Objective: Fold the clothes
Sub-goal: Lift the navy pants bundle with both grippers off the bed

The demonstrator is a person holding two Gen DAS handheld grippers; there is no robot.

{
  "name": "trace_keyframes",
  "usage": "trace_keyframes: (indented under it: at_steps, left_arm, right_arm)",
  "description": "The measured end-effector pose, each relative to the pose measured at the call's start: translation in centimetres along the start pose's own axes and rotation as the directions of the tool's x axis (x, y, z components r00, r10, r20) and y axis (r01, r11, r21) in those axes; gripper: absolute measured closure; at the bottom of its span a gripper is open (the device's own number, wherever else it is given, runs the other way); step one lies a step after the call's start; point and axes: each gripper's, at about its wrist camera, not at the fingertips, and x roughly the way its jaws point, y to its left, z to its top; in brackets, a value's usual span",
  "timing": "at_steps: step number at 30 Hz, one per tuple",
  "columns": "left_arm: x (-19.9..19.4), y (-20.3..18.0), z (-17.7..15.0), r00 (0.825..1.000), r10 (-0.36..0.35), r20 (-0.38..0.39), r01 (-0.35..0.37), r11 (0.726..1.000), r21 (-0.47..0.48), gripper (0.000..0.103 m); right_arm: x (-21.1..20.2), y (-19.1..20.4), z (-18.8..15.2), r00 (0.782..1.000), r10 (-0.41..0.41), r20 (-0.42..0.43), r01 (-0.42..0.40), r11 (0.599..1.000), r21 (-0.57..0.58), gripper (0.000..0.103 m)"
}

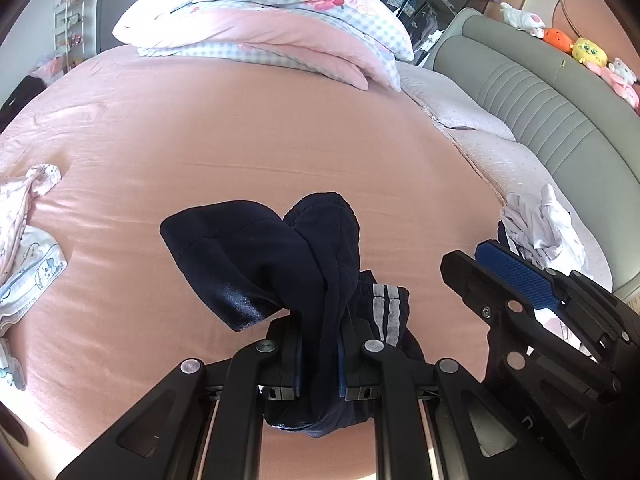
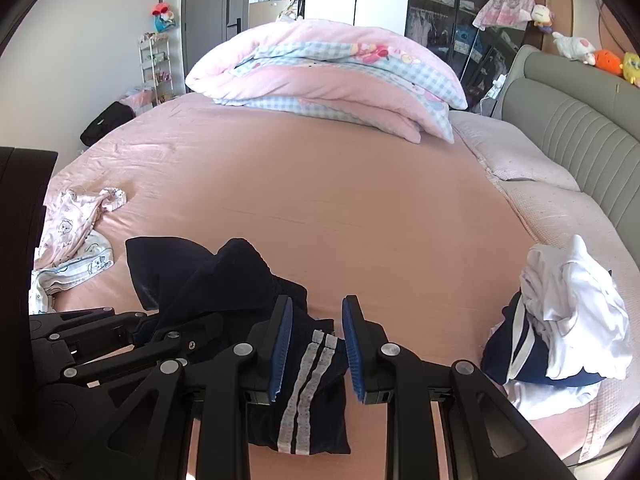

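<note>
Left claw (image 1: 318, 356) pinches the navy garment (image 1: 256, 256); right claw (image 2: 316, 344) stands narrowly parted, empty.

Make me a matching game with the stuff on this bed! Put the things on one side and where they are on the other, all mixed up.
Things:
1. navy striped garment
2. pink quilt
3. white clothes pile
4. pink printed clothes

Places:
A. folded up at the far end of the bed
B. near the left edge of the bed
C. pinched in the left gripper
D. on the right, by the grey headboard

Pairs: 1-C, 2-A, 3-D, 4-B
</note>
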Motion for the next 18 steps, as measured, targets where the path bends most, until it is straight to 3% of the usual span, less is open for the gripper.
trace_keyframes:
  at_steps: [10,13,16,17,18]
  left_arm:
    - [-0.1,-3.1,1.8,1.0,0.011,0.015,-0.011,1.0,0.028,0.092]
    - [0.5,-2.5,2.2,0.999,0.037,0.0,-0.037,0.999,0.036,0.092]
    - [1.0,-0.7,2.0,0.999,0.037,-0.031,-0.037,0.999,-0.016,0.092]
    - [1.2,-0.1,1.9,0.998,0.037,-0.042,-0.038,0.999,-0.036,0.092]
    - [1.4,0.5,1.7,0.998,0.038,-0.054,-0.041,0.998,-0.053,0.092]
  right_arm:
    - [-0.9,-4.4,0.2,0.999,0.031,0.029,-0.034,0.996,0.079,0.079]
    - [-0.3,-5.7,-0.2,0.998,0.065,0.011,-0.066,0.99,0.125,0.079]
    - [0.8,-7.0,-1.2,0.993,0.113,-0.029,-0.106,0.976,0.189,0.078]
    - [1.3,-7.6,-1.6,0.991,0.126,-0.043,-0.113,0.968,0.224,0.076]
    - [1.8,-8.2,-2.0,0.986,0.156,-0.058,-0.136,0.955,0.262,0.065]
